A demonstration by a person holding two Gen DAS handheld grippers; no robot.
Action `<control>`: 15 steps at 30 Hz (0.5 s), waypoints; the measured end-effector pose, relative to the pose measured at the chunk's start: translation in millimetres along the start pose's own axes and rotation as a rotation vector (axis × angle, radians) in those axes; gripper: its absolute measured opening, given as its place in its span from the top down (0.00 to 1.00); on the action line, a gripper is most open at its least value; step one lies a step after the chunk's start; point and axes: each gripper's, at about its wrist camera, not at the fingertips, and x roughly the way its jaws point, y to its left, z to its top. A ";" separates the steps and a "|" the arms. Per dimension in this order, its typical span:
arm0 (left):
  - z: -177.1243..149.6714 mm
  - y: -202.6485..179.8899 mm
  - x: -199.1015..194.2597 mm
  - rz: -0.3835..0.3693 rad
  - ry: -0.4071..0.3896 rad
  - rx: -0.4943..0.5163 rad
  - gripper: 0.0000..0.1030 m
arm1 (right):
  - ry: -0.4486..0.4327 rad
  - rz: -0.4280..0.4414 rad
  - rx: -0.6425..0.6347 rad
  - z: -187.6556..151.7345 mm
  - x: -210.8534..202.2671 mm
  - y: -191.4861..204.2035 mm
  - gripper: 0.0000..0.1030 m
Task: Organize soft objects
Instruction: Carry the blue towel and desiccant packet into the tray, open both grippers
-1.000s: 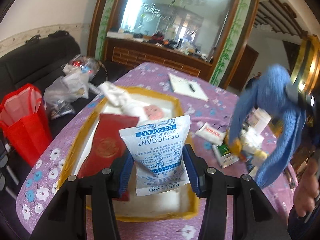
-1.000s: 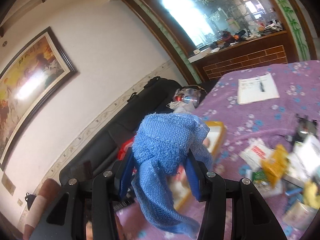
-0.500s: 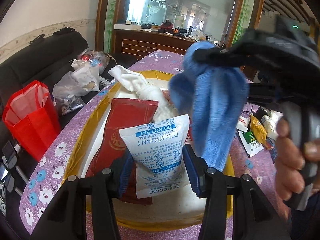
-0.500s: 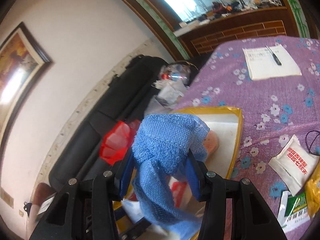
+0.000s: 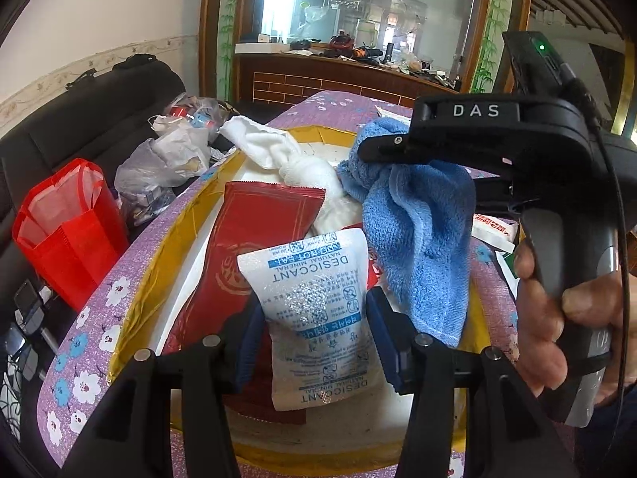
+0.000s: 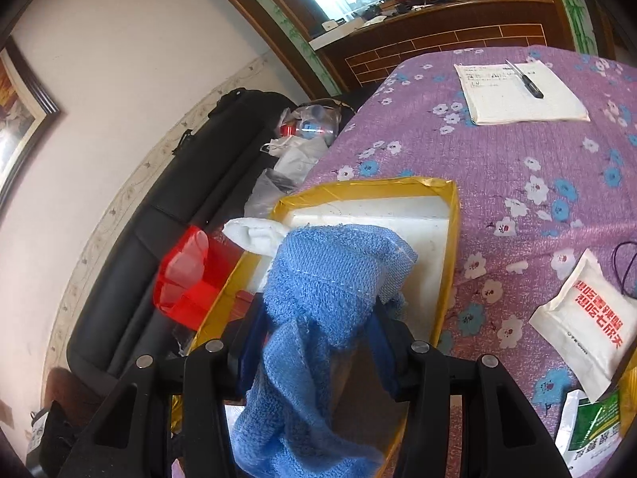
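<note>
My left gripper (image 5: 312, 330) is shut on a white desiccant pouch (image 5: 318, 306) and holds it over the yellow-rimmed white tray (image 5: 171, 239). A red packet (image 5: 254, 235) and a white cloth (image 5: 294, 163) lie in the tray. My right gripper (image 6: 318, 330) is shut on a blue towel (image 6: 318, 290) that hangs above the tray (image 6: 448, 247). In the left wrist view the towel (image 5: 422, 231) dangles over the tray's right side from the right gripper's black body, which hides its fingers.
The table has a purple flowered cloth (image 6: 497, 151). A notepad with a pen (image 6: 517, 91) lies at the far end. White and green packets (image 6: 585, 318) lie right of the tray. A red bag (image 5: 67, 227) and plastic bags (image 5: 167, 163) sit on the black sofa left.
The right gripper has carried the blue towel leftward from the table's right side to above the tray and lowered it. The left gripper with the pouch has moved slightly closer to the tray.
</note>
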 end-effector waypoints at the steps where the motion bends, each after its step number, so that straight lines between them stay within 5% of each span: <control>1: 0.4 -0.4 -0.1 0.004 -0.001 0.001 0.51 | 0.004 0.000 -0.003 -0.2 1.0 -0.2 0.47; 15: 0.9 2.4 2.1 0.027 0.005 -0.004 0.48 | 0.007 -0.072 -0.119 -11.8 7.6 9.2 0.45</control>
